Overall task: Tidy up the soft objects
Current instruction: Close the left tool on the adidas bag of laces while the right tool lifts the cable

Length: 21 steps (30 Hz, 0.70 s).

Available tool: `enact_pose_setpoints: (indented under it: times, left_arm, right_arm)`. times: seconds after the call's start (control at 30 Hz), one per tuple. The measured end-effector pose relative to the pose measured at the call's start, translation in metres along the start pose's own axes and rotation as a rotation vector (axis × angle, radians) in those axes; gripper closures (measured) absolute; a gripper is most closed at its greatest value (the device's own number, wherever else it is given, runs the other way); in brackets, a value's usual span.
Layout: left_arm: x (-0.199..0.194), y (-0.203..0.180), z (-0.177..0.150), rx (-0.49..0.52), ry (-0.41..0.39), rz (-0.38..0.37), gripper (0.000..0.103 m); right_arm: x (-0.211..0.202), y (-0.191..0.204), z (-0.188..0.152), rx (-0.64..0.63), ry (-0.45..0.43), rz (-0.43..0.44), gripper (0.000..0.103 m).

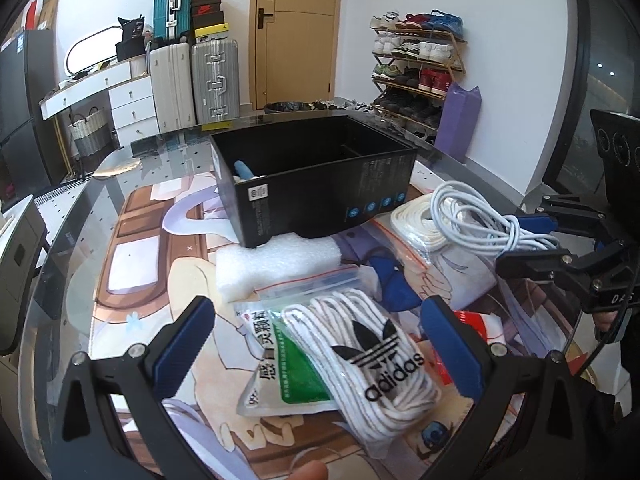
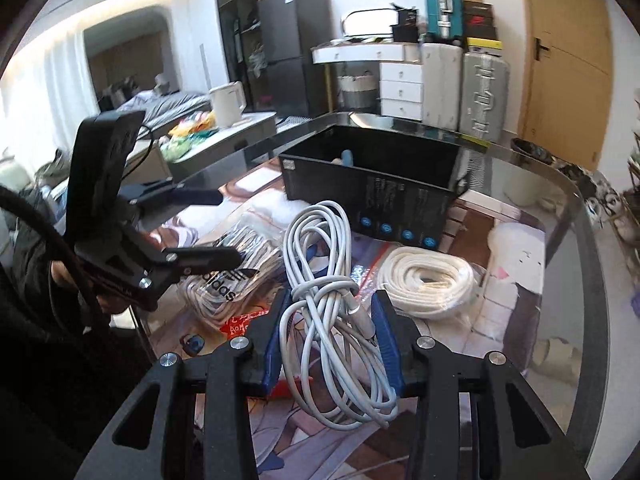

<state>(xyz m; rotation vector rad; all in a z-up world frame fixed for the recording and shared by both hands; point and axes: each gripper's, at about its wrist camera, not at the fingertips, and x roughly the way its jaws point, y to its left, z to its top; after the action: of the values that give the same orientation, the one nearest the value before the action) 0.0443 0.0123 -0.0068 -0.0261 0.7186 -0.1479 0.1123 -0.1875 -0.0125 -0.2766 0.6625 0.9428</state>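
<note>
The right gripper (image 2: 326, 338) clamps a coiled pale-grey cable bundle (image 2: 320, 280) between its blue pads, lifted above the illustrated table mat (image 2: 500, 320). The left gripper (image 1: 320, 344) stands open around a bagged bundle of white Adidas laces (image 1: 360, 356). Beyond lie a coiled white rope (image 2: 428, 280) and an open black cardboard box (image 2: 372, 188).

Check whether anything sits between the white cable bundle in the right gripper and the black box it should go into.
Nothing visible blocks it. The right gripper is shut on the white cable bundle, and the black box stands open-topped just beyond it. The rope coil lies off to the side.
</note>
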Motion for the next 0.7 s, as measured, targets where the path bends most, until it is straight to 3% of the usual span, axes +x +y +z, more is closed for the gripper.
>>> enact_pose_setpoints:
  times: [0.3,0.43,0.63,0.7]
  left_arm:
    - [0.001,-0.022,-0.001,0.049,0.022,-0.068,0.002]
    - [0.004,-0.029,-0.003,0.07,0.027,-0.082,0.011]
    - [0.015,-0.032,-0.007,0.101,0.07,-0.034,0.031]
    - [0.02,-0.032,-0.009,0.107,0.089,-0.019,0.032]
  right_arm:
    - [-0.018,-0.012,-0.023,0.138,-0.056,-0.023,0.062]
    - [-0.02,-0.012,-0.027,0.15,-0.061,-0.028,0.062]
    - [-0.016,-0.01,-0.027,0.144,-0.059,-0.022,0.062]
    - [-0.014,-0.009,-0.025,0.139,-0.059,-0.016,0.062]
